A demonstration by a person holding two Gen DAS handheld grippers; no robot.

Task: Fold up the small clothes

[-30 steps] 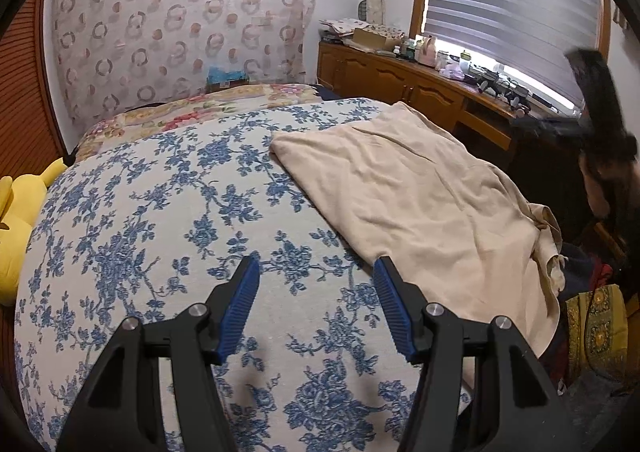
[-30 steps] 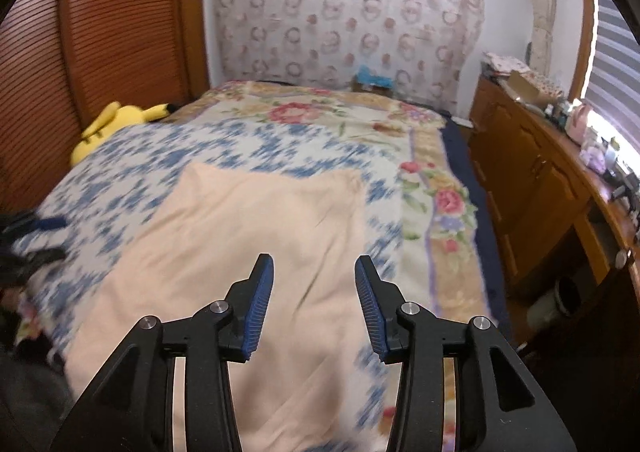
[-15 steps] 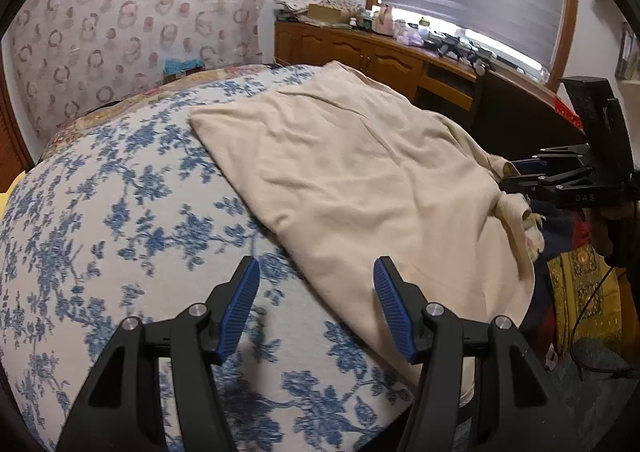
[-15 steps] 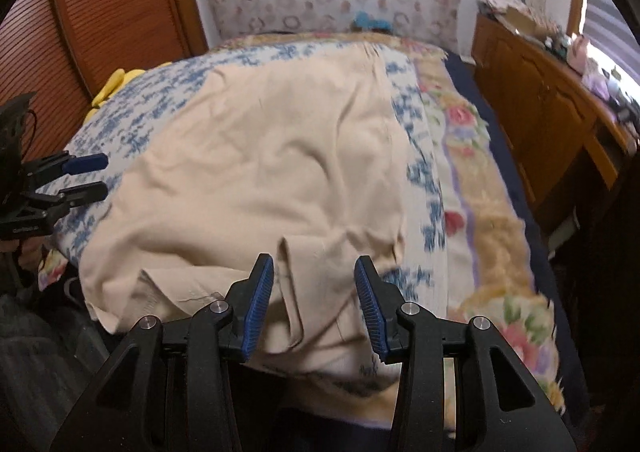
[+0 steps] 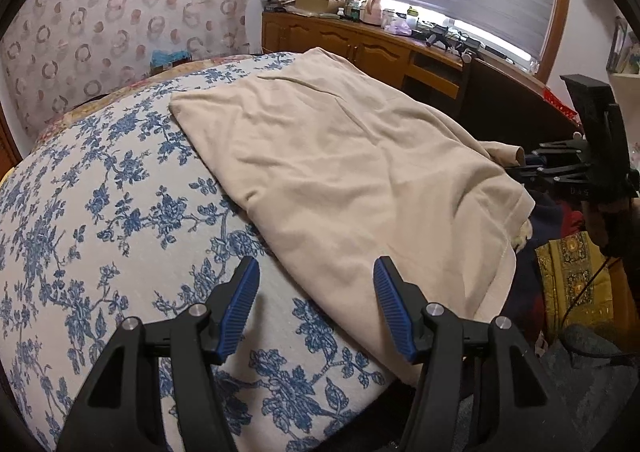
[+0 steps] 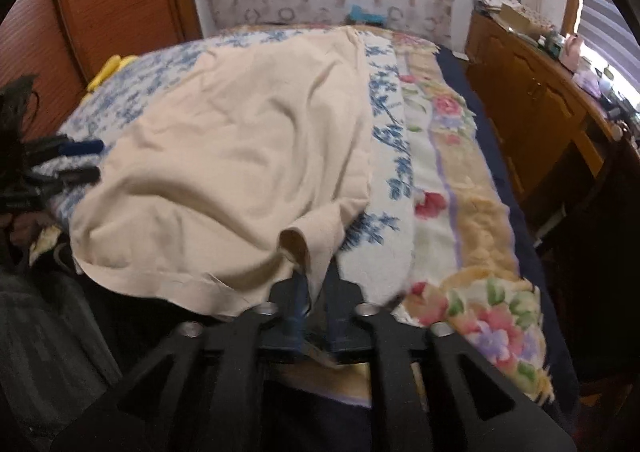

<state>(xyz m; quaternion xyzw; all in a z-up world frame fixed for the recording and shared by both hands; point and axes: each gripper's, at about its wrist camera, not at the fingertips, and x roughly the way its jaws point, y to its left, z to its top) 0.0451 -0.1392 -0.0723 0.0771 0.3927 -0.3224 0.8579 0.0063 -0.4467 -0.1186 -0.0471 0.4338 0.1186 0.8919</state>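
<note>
Beige cloth [image 5: 348,172] spread over blue-floral bedspread [image 5: 100,220], near edge hanging off bed. Left gripper [image 5: 316,308] jaws wide apart, holding nothing, cloth edge at its 1 o'clock. Right gripper [image 6: 316,292] jaws pinched on cloth corner, at cloth's 5 o'clock

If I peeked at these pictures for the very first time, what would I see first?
First, the big beige garment spread over the bed's blue-flowered cover. Then the right gripper, pinched shut on the cloth's near corner at the bed's edge. The left gripper hangs open over the garment's other edge.
</note>
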